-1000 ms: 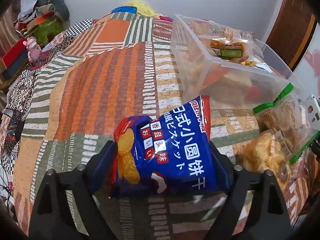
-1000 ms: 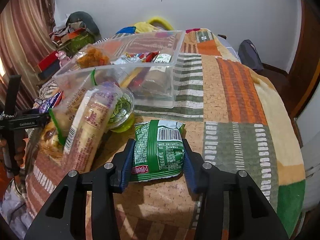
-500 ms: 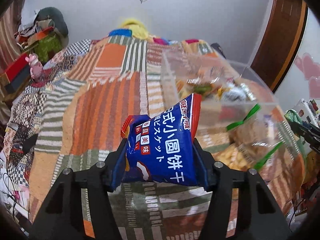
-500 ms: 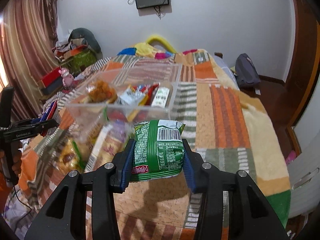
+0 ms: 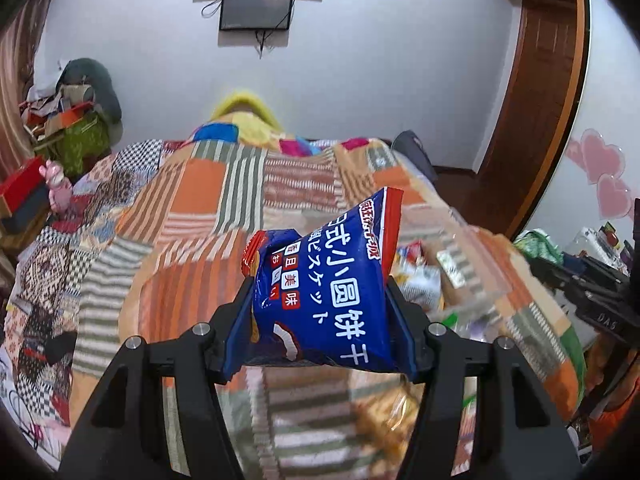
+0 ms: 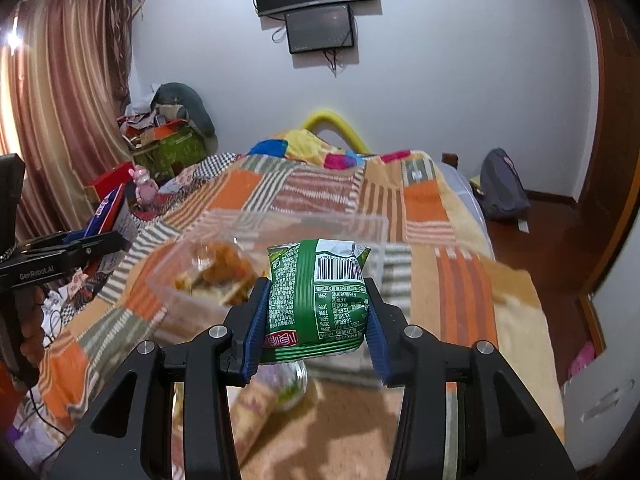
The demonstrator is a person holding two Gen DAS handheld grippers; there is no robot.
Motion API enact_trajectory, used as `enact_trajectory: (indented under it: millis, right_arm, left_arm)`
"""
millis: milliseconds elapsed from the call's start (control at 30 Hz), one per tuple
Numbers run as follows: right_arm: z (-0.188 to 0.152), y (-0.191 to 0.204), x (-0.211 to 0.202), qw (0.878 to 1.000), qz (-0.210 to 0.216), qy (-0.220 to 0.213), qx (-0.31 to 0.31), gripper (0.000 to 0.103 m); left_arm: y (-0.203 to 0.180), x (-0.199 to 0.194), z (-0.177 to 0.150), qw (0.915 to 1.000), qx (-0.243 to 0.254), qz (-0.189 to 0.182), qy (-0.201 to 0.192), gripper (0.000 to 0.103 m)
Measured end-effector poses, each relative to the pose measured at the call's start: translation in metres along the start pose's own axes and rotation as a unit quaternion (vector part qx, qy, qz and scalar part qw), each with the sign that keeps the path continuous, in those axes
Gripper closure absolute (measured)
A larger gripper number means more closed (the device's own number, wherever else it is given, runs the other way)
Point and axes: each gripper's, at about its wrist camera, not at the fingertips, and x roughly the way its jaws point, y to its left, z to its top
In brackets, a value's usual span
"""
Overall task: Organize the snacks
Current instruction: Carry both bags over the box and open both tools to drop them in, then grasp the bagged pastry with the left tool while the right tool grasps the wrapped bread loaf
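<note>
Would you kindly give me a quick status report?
Left tongs shut on blue biscuit bag. Right tongs shut on green snack packet. Clear bin ahead, nothing blocking.

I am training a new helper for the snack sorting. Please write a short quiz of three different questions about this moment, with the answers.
1. Multiple choice: what is the left gripper shut on? A) a blue snack bag B) a green snack bag C) nothing
2. True or false: the green snack bag in the right gripper shows its barcode to the camera.
3. Short answer: what lies beyond the green bag on the patchwork blanket?

Key
1. A, the blue snack bag.
2. True.
3. A clear plastic bin with snacks already inside.
</note>
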Motion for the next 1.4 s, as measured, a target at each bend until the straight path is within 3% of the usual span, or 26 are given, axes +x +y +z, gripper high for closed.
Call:
enact_trajectory:
  millis: [333,567,833,967,1100,1400]
  right_arm:
    - [0.026,0.01,0.045,1.0,0.007,0.006,-0.005,0.062]
    - [0.028,0.011,0.078,0.999,-0.007,0.036,-0.016,0.062]
    - [0.021,0.003,0.099,0.997,-0.012,0.074,-0.014,0.062]
    - [0.019,0.0,0.101,0.996,-0.016,0.085,-0.012,0.059]
    - [0.02,0.0,0.091,0.997,-0.022,0.077,-0.012,0.057]
    - [0.026,0.007,0.054,0.999,-0.018,0.042,-0.024,0.041]
  left_arm:
    - [-0.016,0.043,0.033,0.9999,0.01,0.003,-0.003,0.043]
    - [-0.026,0.078,0.038,0.9986,0.041,0.035,0.004,0.043]
    - [-0.027,0.109,0.035,0.9987,0.027,0.008,0.043,0.037]
    - [-0.028,0.105,0.035,0.9992,0.023,0.003,0.033,0.025]
    - [-0.031,0.088,0.037,0.9995,0.025,-0.011,0.014,0.024]
    - [-0.031,0.037,0.034,0.9993,0.03,-0.021,-0.005,0.02]
